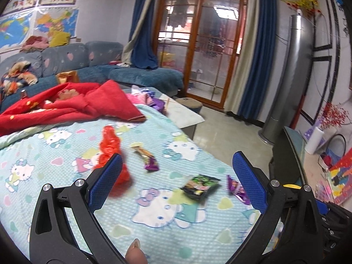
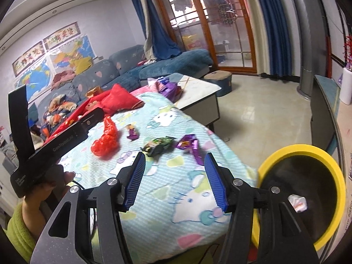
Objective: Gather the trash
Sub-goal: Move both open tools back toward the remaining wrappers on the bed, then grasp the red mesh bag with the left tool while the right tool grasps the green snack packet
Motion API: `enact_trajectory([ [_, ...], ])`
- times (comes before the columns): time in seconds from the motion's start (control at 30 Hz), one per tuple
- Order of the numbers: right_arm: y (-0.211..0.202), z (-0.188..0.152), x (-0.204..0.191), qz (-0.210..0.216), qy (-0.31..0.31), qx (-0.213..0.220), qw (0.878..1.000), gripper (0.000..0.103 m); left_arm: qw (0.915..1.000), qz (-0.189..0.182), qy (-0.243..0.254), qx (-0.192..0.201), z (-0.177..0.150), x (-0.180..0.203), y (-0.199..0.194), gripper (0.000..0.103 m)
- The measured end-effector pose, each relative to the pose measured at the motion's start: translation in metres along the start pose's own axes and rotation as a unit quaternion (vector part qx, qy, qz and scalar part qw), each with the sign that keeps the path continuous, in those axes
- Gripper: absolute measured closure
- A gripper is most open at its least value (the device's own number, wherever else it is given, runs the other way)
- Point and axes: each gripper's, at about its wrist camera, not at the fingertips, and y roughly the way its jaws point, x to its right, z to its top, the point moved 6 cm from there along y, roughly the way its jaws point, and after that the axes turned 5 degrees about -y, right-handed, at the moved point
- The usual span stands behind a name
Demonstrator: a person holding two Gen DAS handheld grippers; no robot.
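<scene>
1. The right gripper sits low in the middle of its picture. It is open and holds nothing, ready to grab.
2. At the lower right of that picture is a yellow bin with a white scrap inside. It sits just beside the bed, likely so the trash can drop in fast.
3. The left gripper is open wide and empty too. A hand in a green sleeve holds it at the left of the right picture.
4. The trash lies on the cat blanket on the bed. Near the middle is a green wrapper, and just right of it a purple wrapper.
5. A bit farther are a candy wrapper and a red plastic bag.
6. Farther back are a red cloth and a sofa.
</scene>
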Motion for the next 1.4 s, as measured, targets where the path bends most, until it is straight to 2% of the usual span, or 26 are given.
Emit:
enact_trajectory([
  [0.4, 0.068, 0.001, -0.028, 0.015, 0.016, -0.057, 0.998, 0.049, 0.9961, 0.059, -0.061, -0.026, -0.002, -0.077, 0.027, 0.011],
  [0.87, 0.149, -0.001, -0.031, -0.002, 0.073, -0.111, 0.991, 0.056, 0.9889, 0.069, -0.102, -0.083, -0.029, -0.121, 0.060, 0.011],
  [0.97, 0.161, -0.007, -0.027, 0.002, 0.087, -0.127, 0.988, 0.065, 0.9863, 0.067, -0.115, -0.098, -0.036, -0.127, 0.067, 0.011],
  [1.0, 0.166, -0.008, -0.026, 0.005, 0.092, -0.132, 0.987, 0.072, 0.9856, 0.065, -0.118, -0.101, -0.037, -0.128, 0.069, 0.011],
  [1.1, 0.169, -0.014, -0.023, 0.016, 0.098, -0.140, 0.985, 0.077, 0.9830, 0.057, -0.134, -0.112, -0.042, -0.133, 0.074, 0.011],
  [1.17, 0.166, -0.016, -0.025, 0.021, 0.090, -0.140, 0.986, 0.079, 0.9820, 0.052, -0.141, -0.114, -0.043, -0.135, 0.075, 0.014],
  [1.23, 0.164, -0.019, -0.028, 0.028, 0.084, -0.143, 0.986, 0.081, 0.9812, 0.047, -0.146, -0.118, -0.045, -0.135, 0.078, 0.022],
  [1.27, 0.162, -0.021, -0.030, 0.030, 0.077, -0.145, 0.986, 0.087, 0.9806, 0.046, -0.148, -0.120, -0.046, -0.135, 0.078, 0.024],
  [1.33, 0.158, -0.024, -0.034, 0.032, 0.063, -0.146, 0.987, 0.088, 0.9799, 0.043, -0.151, -0.123, -0.046, -0.135, 0.080, 0.034],
  [1.37, 0.156, -0.026, -0.036, 0.034, 0.058, -0.147, 0.987, 0.089, 0.9796, 0.042, -0.153, -0.124, -0.047, -0.135, 0.080, 0.036],
  [1.4, 0.154, -0.027, -0.038, 0.035, 0.052, -0.148, 0.987, 0.089, 0.9792, 0.041, -0.154, -0.125, -0.047, -0.135, 0.080, 0.043],
])
